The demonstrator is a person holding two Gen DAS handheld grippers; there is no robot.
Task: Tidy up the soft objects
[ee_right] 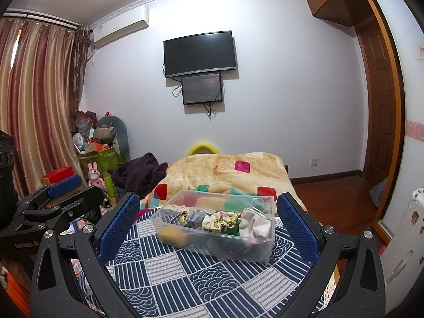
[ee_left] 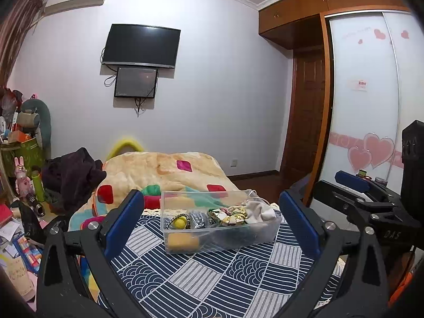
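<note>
Hovering wide open and empty, the left gripper (ee_left: 212, 220) and right gripper (ee_right: 209, 220) frame a clear plastic bin (ee_right: 267, 249) on the navy patterned cloth (ee_right: 185, 278), holding a yellow sponge (ee_right: 173, 234), scrunchies (ee_right: 217, 221) and white socks (ee_right: 255, 226).

Clear bin (ee_right: 267, 249) w/ soft stuff, cloth (ee_right: 169, 270)

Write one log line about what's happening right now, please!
left gripper: open, empty | right gripper: open, empty | clear bin: on patterned cloth, holds soft items
</note>
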